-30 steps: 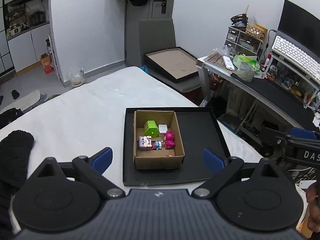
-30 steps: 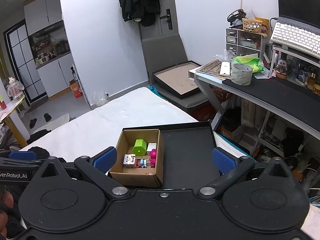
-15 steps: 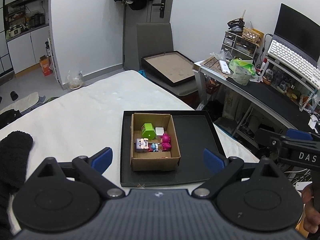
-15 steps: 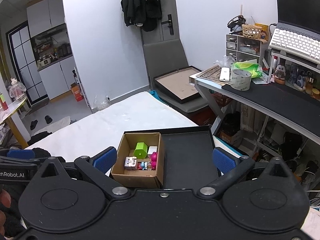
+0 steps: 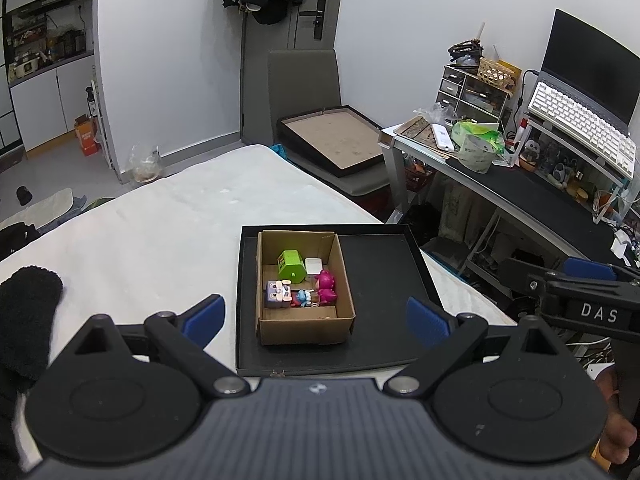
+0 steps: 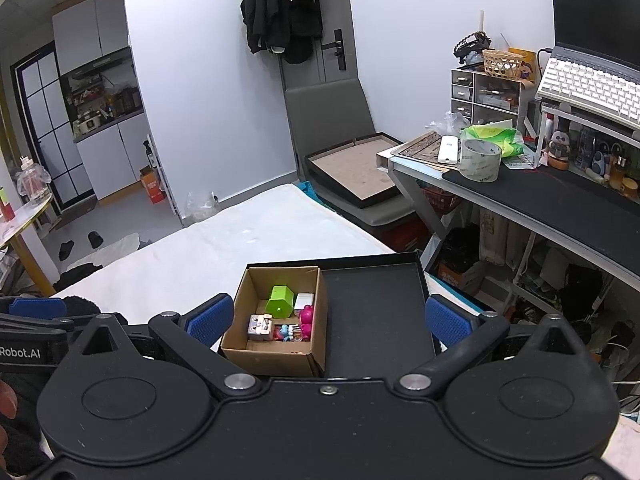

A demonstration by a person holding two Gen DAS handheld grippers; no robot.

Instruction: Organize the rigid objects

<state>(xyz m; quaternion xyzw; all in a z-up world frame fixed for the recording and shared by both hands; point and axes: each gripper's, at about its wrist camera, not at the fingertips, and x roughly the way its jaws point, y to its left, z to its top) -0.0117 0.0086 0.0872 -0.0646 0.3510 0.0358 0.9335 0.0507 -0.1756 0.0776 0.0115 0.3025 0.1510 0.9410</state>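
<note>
Blue ribbed fingers [image 5: 202, 316] of the left gripper [image 5: 314, 318] are spread wide and hold nothing; the right gripper [image 6: 328, 318] likewise stands wide apart and empty. Beyond both, one open corrugated cardboard box [image 5: 305, 330] sits in the left part of one shallow black rectangular tray [image 5: 384, 264] on a white bed [image 5: 160, 236]. Inside the box lie a lime-green plastic house-shaped block [image 5: 292, 266], a small white cube [image 5: 314, 266], a magenta figure [image 5: 326, 286], a purple blocky figure [image 5: 277, 294] and a small blue-and-red figure [image 5: 303, 298].
</note>
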